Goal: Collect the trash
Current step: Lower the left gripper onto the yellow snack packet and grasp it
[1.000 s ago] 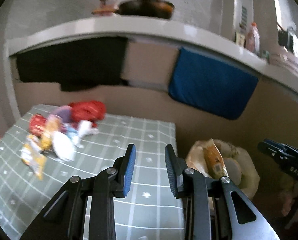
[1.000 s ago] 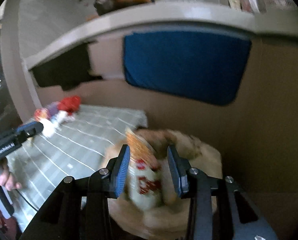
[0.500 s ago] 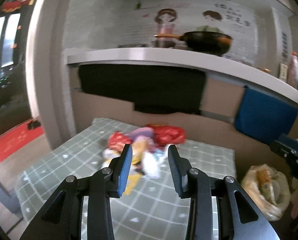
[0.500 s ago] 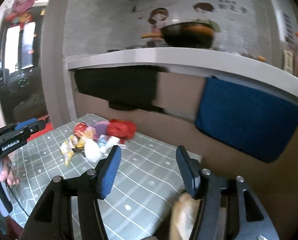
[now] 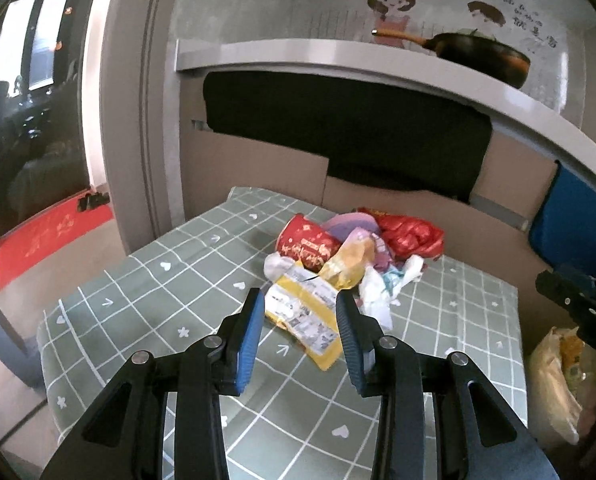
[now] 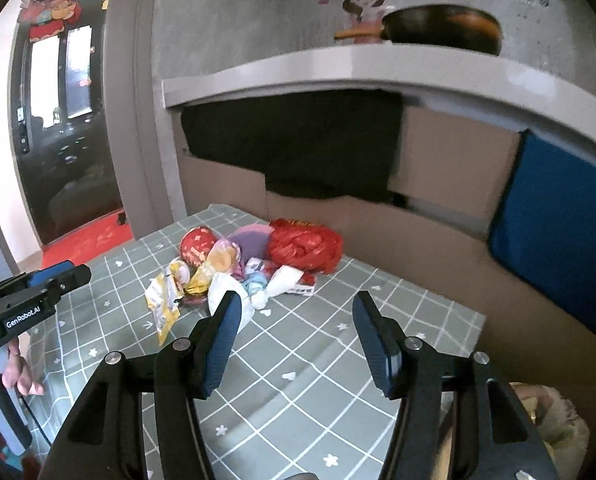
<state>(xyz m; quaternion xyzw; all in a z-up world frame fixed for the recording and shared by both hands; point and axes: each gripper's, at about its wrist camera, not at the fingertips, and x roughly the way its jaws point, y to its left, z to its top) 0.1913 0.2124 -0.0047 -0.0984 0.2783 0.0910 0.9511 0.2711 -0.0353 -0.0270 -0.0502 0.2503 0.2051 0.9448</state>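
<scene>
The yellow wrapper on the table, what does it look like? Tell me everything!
The yellow wrapper is a flat, crinkly packet that looks like thin plastic, yellow at the edges with a white panel of small print. It looks empty and flattened. It lies on the checked tablecloth at the near edge of the trash pile, its far end tucked against the other wrappers. The open left gripper frames it from above without touching it.
</scene>
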